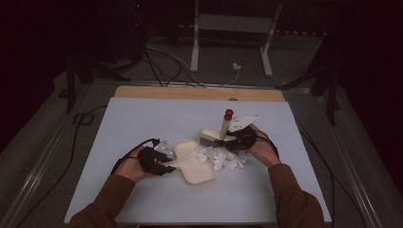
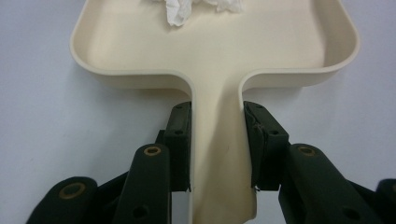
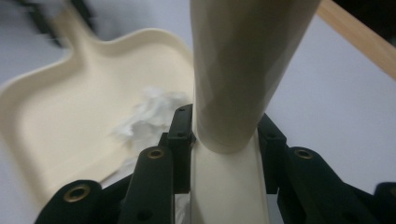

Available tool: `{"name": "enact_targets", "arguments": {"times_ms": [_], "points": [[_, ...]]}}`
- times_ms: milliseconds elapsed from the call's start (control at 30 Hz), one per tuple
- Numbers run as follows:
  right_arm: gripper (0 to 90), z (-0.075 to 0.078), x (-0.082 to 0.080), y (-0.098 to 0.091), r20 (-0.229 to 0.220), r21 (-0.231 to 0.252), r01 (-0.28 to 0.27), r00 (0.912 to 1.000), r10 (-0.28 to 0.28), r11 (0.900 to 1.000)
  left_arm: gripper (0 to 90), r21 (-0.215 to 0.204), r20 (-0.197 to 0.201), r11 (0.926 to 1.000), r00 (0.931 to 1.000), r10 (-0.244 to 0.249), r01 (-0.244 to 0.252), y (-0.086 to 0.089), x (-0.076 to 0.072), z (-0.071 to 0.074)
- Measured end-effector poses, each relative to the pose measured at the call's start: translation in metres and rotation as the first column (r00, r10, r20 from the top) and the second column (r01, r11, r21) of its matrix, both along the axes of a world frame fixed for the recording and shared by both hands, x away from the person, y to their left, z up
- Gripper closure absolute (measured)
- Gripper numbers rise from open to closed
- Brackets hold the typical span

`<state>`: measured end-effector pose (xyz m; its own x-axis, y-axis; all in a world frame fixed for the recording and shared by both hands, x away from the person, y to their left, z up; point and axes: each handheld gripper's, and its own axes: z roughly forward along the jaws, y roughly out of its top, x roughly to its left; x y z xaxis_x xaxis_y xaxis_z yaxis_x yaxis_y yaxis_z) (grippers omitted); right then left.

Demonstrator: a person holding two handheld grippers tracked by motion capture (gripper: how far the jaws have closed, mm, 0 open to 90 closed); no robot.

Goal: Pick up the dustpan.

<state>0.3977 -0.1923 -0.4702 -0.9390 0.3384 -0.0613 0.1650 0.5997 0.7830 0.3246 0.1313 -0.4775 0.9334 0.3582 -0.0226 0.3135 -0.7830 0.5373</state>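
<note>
A cream dustpan (image 1: 192, 164) lies flat on the white table, its mouth toward a heap of white paper scraps (image 1: 218, 157). My left gripper (image 1: 167, 165) is shut on the dustpan's handle (image 2: 218, 154), a black pad pressed to each side. A few paper scraps (image 2: 180, 10) lie inside the dustpan's tray (image 2: 261, 42). My right gripper (image 1: 229, 137) is shut on a cream brush (image 1: 213, 137) with a red-tipped handle standing upward, bristles down at the scraps. In the right gripper view the brush's handle (image 3: 238, 70) rises between the jaws, with the dustpan (image 3: 70, 126) and scraps (image 3: 149, 116) beyond.
The white table top (image 1: 142, 123) has a wooden strip (image 1: 199, 93) along its far edge. Cables trail from both grippers across the table and off its sides. A white frame stand (image 1: 233, 33) and more cables sit on the floor behind.
</note>
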Motion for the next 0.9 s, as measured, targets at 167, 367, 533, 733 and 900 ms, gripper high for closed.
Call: {"name": "enact_targets", "arguments": {"times_ms": [167, 367, 533, 733, 900], "points": [[66.9, -0.001, 0.004, -0.002, 0.015, -0.027, 0.101, 0.9948, -0.101, 0.9945, 66.5, -0.004, -0.004, 0.9998, 0.9998, -0.020, 0.020, -0.005, -0.002, 0.000], [66.9, 0.000, 0.005, -0.003, 0.020, -0.019, 0.151, 0.9884, -0.151, 0.9883, 66.4, 0.003, -0.005, 0.9996, 0.9996, -0.029, 0.029, -0.008, -0.001, 0.000], [67.0, -0.002, -0.001, 0.002, -0.019, -0.011, 0.028, 0.9994, -0.029, 0.9995, 66.4, 0.002, -0.004, 0.9997, 0.9997, -0.025, 0.025, -0.009, 0.000, -0.001], [67.0, 0.000, -0.006, 0.007, -0.041, 0.013, -0.056, 0.9975, 0.057, 0.9983, 66.4, 0.001, -0.008, 0.9992, 0.9992, -0.039, 0.039, -0.011, -0.001, 0.000], [66.9, 0.003, -0.001, 0.001, -0.016, 0.015, 0.061, 0.9980, -0.061, 0.9980, 66.4, 0.005, -0.008, 0.9987, 0.9986, -0.051, 0.051, -0.013, -0.003, 0.000]]}}
